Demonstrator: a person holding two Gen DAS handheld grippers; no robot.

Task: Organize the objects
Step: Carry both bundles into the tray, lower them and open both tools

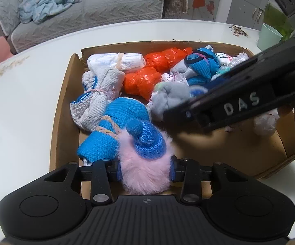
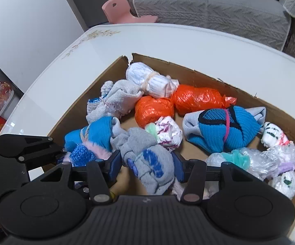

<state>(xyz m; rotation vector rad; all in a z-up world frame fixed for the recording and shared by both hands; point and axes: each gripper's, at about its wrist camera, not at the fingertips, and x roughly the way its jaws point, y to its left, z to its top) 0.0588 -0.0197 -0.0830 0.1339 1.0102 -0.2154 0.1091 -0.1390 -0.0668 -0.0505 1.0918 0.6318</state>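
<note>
A shallow cardboard box [image 1: 65, 110] [image 2: 208, 71] on a white table holds several bundled socks and wrapped rolls. My left gripper [image 1: 145, 171] is shut on a pink fluffy toy with a blue knit hat [image 1: 145, 163], low over the box's near left corner beside a blue knit bundle [image 1: 114, 126]. My right gripper [image 2: 147, 163] is shut on a grey sock bundle with blue marks [image 2: 149, 163] inside the box. The right gripper shows as a black bar [image 1: 229, 102] in the left wrist view. The left gripper [image 2: 35, 149] and pink toy [image 2: 94, 151] show in the right wrist view.
In the box lie two orange plastic-wrapped rolls [image 2: 198, 100], a white roll [image 2: 147, 79], a grey knit bundle [image 2: 116, 100], a blue-and-grey bundle [image 2: 225, 128] and clear-wrapped pieces [image 2: 259, 159]. A green cup [image 1: 269, 36] stands at the table's far right. A grey sofa [image 1: 86, 10] lies beyond.
</note>
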